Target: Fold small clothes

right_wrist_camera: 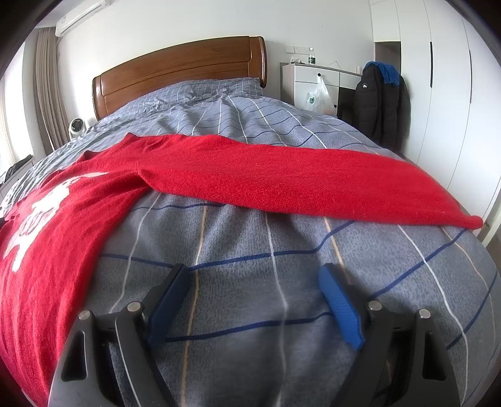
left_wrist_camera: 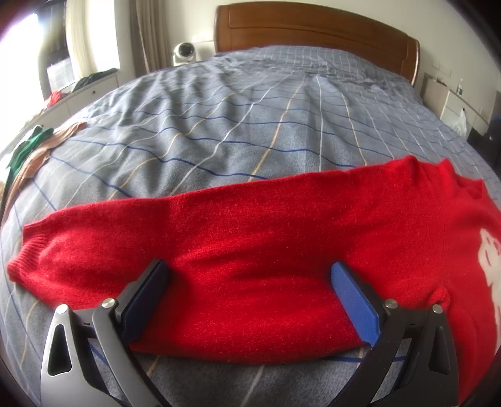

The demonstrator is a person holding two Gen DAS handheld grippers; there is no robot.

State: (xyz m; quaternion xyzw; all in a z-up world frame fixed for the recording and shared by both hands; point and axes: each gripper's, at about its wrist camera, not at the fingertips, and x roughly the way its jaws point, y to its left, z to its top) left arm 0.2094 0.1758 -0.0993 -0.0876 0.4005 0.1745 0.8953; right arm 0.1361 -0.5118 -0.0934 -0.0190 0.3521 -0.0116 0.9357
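- Bed (left_wrist_camera: 250, 119) fills both views, covered by a grey-blue quilt (right_wrist_camera: 250, 281) with a grid of white, tan and dark blue lines; a brown wooden headboard (left_wrist_camera: 313, 28) stands at the far end.
- Red sweater (left_wrist_camera: 250, 238) lies spread flat on the near part of the quilt, its sleeves stretched out to left and right; a white pattern (right_wrist_camera: 40, 203) shows on its chest.
- Its left sleeve, cuff (left_wrist_camera: 28, 253) pointing left, lies across the left wrist view; the right sleeve (right_wrist_camera: 297, 178) runs towards the right edge of the bed in the right wrist view.
- A black jacket (right_wrist_camera: 379, 103) hangs by the white wardrobe, far right.
- A small heap of green and tan clothes (left_wrist_camera: 31, 150) sits at the bed's left edge.
- Left gripper (left_wrist_camera: 250, 278) is spread wide, a blue pad on either side of the left sleeve near the armpit; the pads seem to rest against the knit without pinching it, though the contact is hard to judge.
- Right gripper (right_wrist_camera: 253, 281) is wide open and holds nothing, over bare quilt just right of the sweater's body.
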